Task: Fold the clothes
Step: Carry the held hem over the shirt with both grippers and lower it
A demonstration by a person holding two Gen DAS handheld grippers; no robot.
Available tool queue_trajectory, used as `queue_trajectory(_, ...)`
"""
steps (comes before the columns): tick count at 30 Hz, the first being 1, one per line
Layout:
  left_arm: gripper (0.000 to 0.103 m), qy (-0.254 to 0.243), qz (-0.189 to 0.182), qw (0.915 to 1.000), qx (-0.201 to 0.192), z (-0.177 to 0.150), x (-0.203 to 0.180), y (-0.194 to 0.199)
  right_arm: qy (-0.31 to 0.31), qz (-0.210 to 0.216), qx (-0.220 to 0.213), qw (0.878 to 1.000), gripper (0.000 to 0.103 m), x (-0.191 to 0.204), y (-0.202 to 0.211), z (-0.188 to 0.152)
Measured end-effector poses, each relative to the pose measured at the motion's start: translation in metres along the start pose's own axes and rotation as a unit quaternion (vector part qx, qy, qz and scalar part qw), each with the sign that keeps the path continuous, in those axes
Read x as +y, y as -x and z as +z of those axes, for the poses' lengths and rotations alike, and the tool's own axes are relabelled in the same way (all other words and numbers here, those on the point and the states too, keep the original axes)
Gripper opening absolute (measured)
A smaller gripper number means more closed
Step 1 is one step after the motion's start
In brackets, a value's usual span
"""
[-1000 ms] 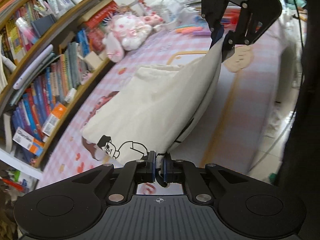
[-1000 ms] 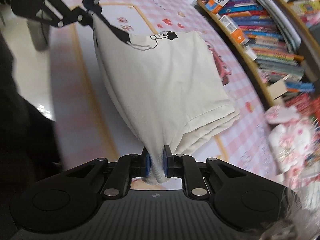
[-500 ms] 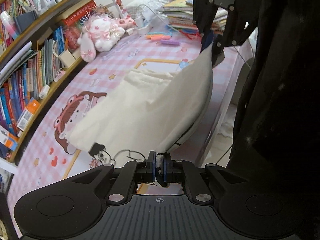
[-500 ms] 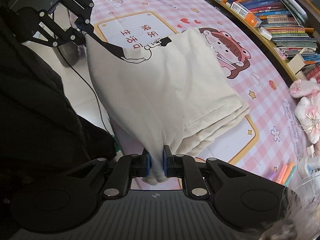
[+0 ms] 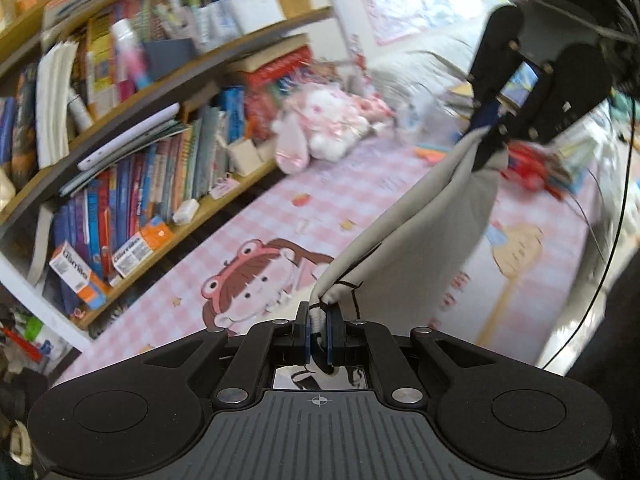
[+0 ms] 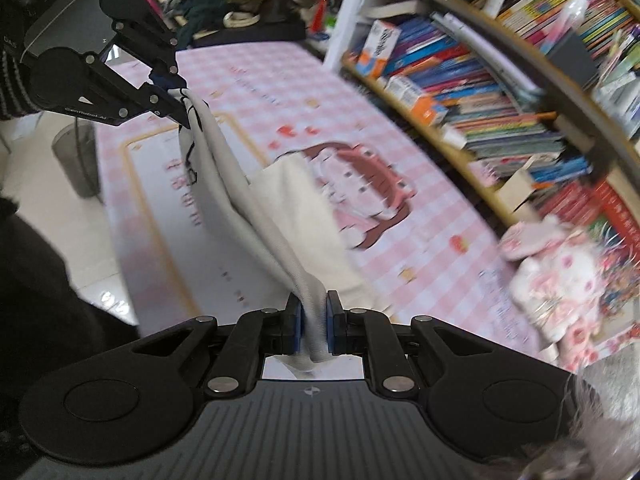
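1. The left tongs [image 5: 319,330] were closed on one gathered corner of the cream garment [image 6: 296,216], beside its black line print; the right tongs [image 6: 313,328] were clamped on a bunched corner at the other end.
2. The garment was held stretched between the two tongs above the pink checked worktop [image 6: 440,216], its upper edge pulled into a taut ridge and the rest hanging down; whether the lower part touched the worktop could not be told.
3. Its long axis ran from tongs to tongs, roughly along the worktop, parallel to the bookshelf [image 5: 120,168].
4. For a clean fold, both grips would best be kept level and equally tensioned, the hanging edge lowered first, and the held edge laid squarely over it before release.
5. Uneven tension would likely skew the fold.
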State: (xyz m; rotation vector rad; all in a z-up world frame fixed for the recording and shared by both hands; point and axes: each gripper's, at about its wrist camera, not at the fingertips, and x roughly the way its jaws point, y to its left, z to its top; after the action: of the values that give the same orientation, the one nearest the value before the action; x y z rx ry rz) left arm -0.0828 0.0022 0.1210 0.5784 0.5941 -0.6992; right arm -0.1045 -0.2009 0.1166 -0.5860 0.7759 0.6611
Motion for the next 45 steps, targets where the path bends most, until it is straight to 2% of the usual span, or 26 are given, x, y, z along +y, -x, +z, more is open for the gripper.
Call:
queue_trajectory(5, 0.007, 0.017, -0.006, 0.9998, 0.003, 0.009, 0.025, -0.03, -0.018, 0.0, 0.005, 1.0, 0.011, -0.032, -0.019, 0.013)
queue_trajectory(11, 0.009, 0.031, -0.02, 0.999, 0.026, 0.014, 0.05, -0.071, -0.049, 0.006, 0.022, 0.999, 0.011, -0.068, -0.053, 0.023)
queue_trajectory(16, 0.01, 0.037, -0.043, 0.9961, 0.067, 0.004, 0.064, -0.111, -0.086, 0.023, 0.045, 0.995, 0.011, -0.091, -0.094, 0.026)
queue_trajectory(23, 0.015, 0.075, -0.071, 0.9883, 0.113, -0.019, 0.081, -0.16, -0.138, 0.043, 0.08, 0.986, 0.012, -0.111, -0.155, 0.016)
queue_trajectory(25, 0.023, 0.081, -0.067, 0.9871, 0.121, -0.025, 0.085, -0.17, -0.152, 0.049, 0.09, 0.983, 0.012, -0.117, -0.172, 0.013)
queue_trajectory(29, 0.06, 0.104, -0.038, 0.9864, 0.121, -0.04, 0.095, -0.182, -0.185, 0.056, 0.102, 0.976, 0.017, -0.127, -0.202, 0.004)
queue_trajectory(33, 0.065, 0.184, -0.041, 0.9781, 0.09, -0.063, 0.115, -0.179, -0.233, 0.039, 0.081, 0.968, 0.032, -0.133, -0.211, -0.009)
queue_trajectory(35, 0.066, 0.233, -0.035, 0.9694, 0.067, -0.075, 0.123, -0.173, -0.273, 0.019, 0.066, 0.96, 0.034, -0.139, -0.212, -0.019)
queue_trajectory(37, 0.066, 0.286, -0.02, 0.9573, 0.04, -0.087, 0.131, -0.165, -0.321, -0.02, 0.045, 0.946, 0.033, -0.145, -0.207, -0.029)
queue_trajectory(38, 0.065, 0.325, -0.016, 0.9455, 0.019, -0.095, 0.136, -0.158, -0.345, -0.038, 0.034, 0.937, 0.033, -0.148, -0.203, -0.034)
queue_trajectory(39, 0.065, 0.368, -0.015, 0.9298, 0.002, -0.104, 0.141, -0.151, -0.37, -0.057, 0.025, 0.927, 0.033, -0.149, -0.197, -0.039)
queue_trajectory(40, 0.065, 0.41, -0.014, 0.9118, -0.015, -0.113, 0.145, -0.144, -0.393, -0.074, 0.016, 0.916, 0.032, -0.151, -0.19, -0.044)
queue_trajectory(42, 0.065, 0.492, -0.022, 0.8685, -0.054, -0.133, 0.15, -0.127, -0.431, -0.083, -0.007, 0.899, 0.032, -0.15, -0.174, -0.054)
queue_trajectory(44, 0.063, 0.532, -0.029, 0.842, -0.081, -0.144, 0.146, -0.113, -0.458, -0.071, -0.027, 0.886, 0.034, -0.143, -0.158, -0.062)
queue_trajectory(45, 0.063, 0.538, -0.027, 0.8379, -0.087, -0.146, 0.141, -0.108, -0.466, -0.064, -0.032, 0.882, 0.036, -0.137, -0.151, -0.066)
